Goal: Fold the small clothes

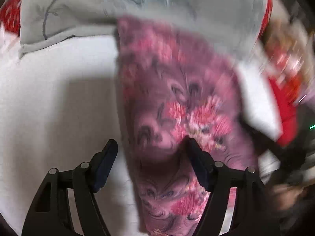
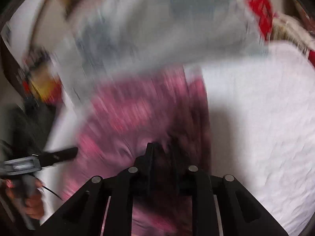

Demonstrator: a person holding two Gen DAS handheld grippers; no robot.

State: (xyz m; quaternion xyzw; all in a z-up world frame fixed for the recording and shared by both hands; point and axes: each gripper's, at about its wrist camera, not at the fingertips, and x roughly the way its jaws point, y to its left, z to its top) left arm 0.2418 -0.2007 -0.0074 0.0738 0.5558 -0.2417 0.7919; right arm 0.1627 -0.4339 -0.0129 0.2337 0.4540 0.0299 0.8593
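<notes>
A pink floral garment lies on a white bedsheet, below a grey quilt. The left gripper gapes above it; the right gripper pinches its fabric.

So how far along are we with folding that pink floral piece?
Early on. Nothing looks folded: the pink floral garment lies long on the white sheet. In hand: the right gripper is shut on its near end, and the left gripper is open over that end. All folds remain, as does the grey cloth behind.
</notes>
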